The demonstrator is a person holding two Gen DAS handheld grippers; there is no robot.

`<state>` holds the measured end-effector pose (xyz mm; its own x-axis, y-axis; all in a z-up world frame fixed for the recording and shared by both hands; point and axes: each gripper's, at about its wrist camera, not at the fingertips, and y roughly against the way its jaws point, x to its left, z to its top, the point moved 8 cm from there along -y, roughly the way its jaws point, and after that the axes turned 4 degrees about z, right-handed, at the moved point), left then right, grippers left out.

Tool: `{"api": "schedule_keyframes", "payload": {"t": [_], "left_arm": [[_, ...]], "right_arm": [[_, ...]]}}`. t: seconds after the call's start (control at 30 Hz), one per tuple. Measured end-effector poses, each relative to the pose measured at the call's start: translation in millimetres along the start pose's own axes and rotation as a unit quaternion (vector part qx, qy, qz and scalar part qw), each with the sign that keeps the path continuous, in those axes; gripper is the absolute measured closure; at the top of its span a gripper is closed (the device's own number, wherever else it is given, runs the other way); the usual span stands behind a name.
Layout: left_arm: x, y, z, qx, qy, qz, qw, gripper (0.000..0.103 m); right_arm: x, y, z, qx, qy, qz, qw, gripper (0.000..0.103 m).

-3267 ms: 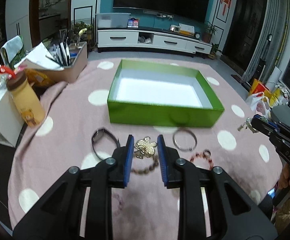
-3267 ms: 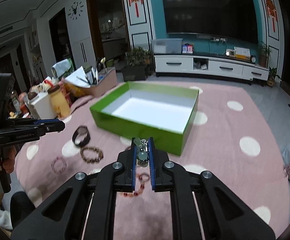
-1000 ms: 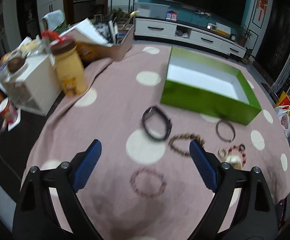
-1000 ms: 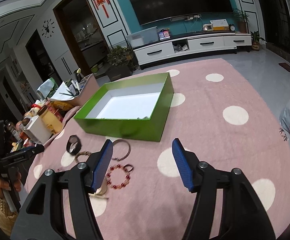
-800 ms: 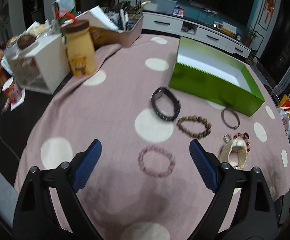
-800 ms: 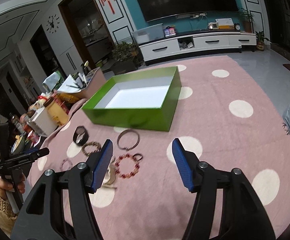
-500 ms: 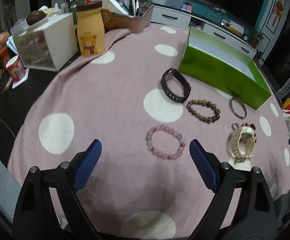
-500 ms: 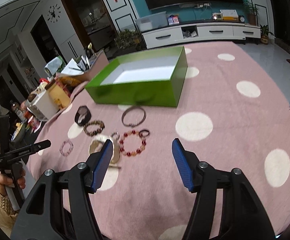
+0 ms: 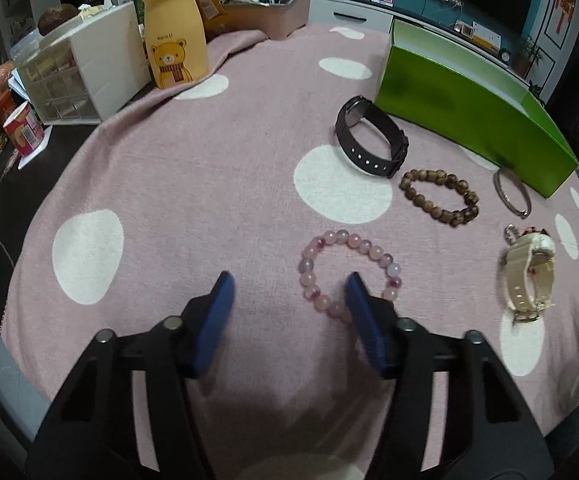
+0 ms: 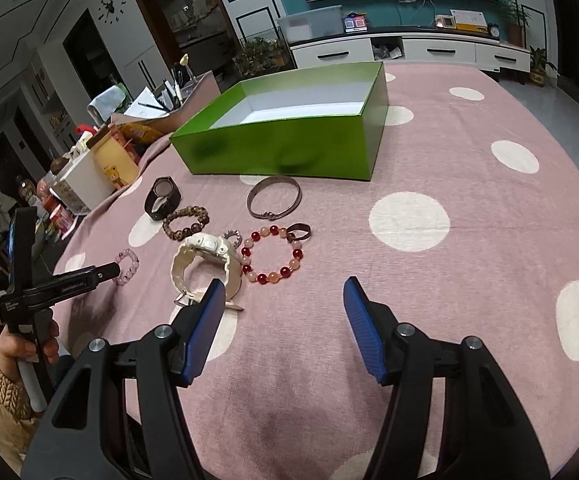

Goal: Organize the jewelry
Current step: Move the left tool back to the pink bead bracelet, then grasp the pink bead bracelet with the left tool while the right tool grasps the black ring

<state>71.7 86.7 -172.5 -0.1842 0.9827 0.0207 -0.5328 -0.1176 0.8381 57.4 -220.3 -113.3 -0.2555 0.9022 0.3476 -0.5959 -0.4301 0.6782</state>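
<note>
A big green cardboard box (image 10: 289, 148) with a white inside sits on a round table under a pink cloth with white dots (image 10: 409, 216). The part of the box that shows looks empty, but its near wall hides some of the floor, so I cannot be sure.

All the jewelry in view lies on the cloth in front of the box, so I think nearly all the tidying is left to do. Closest to the box are a thin metal bangle (image 10: 274, 197) and a black watch with a strap (image 9: 371, 143). A little further from the box is a brown wooden bead bracelet (image 9: 439, 197). Further still are a red and peach bead bracelet (image 10: 271, 256), a small dark ring (image 10: 299, 232) touching it, and a chunky cream watch (image 10: 205, 268). Farthest from the box is a pink bead bracelet (image 9: 349, 274).

The left claw (image 9: 289, 300) is low over the pink bracelet and its jaws are closing. Its right finger sits inside the loop of beads and the near side of the loop lies between the jaws, but they do not pinch it yet.

The right claw (image 10: 281, 304) hangs open and holds nothing. It is near the cream watch and the red bracelet, far from the box.
</note>
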Motion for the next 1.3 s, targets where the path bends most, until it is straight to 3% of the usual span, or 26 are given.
{"api": "schedule_keyframes", "payload": {"t": [0.1,0.27,0.33,0.5,0.8,1.07,1.17,1.2,1.3], "left_arm": [[-5,0,1,-0.008,-0.018,0.005,0.9998,0.058],[-16,0,4,-0.017,-0.033,-0.009,0.9993,0.090],[-19,-1,5,-0.017,-0.033,-0.019,0.9991,0.095],[-23,0,7,-0.004,-0.014,-0.061,0.9980,0.096],[-40,29,24,-0.038,-0.018,-0.098,0.9943,0.096],[-49,31,34,-0.041,-0.023,-0.110,0.9928,0.096],[-50,30,36,-0.040,-0.023,-0.113,0.9925,0.096],[-51,29,37,-0.040,-0.023,-0.113,0.9926,0.096],[-51,28,37,-0.040,-0.025,-0.114,0.9924,0.096]], "right_arm": [[-1,-7,-1,0.006,0.002,-0.003,1.000,0.041],[-3,-16,-1,0.012,0.001,-0.008,1.000,0.042],[-3,-19,-2,0.014,0.002,-0.009,1.000,0.046],[-6,-25,0,0.017,0.000,-0.012,1.000,0.050],[-18,-52,20,0.019,-0.005,-0.017,1.000,0.059],[-18,-78,33,0.029,0.002,-0.018,0.999,0.065],[-16,-85,33,0.035,0.015,-0.020,0.999,0.073],[-15,-87,33,0.036,0.023,-0.025,0.999,0.080],[-13,-85,33,0.032,0.026,-0.023,0.999,0.082]]}}
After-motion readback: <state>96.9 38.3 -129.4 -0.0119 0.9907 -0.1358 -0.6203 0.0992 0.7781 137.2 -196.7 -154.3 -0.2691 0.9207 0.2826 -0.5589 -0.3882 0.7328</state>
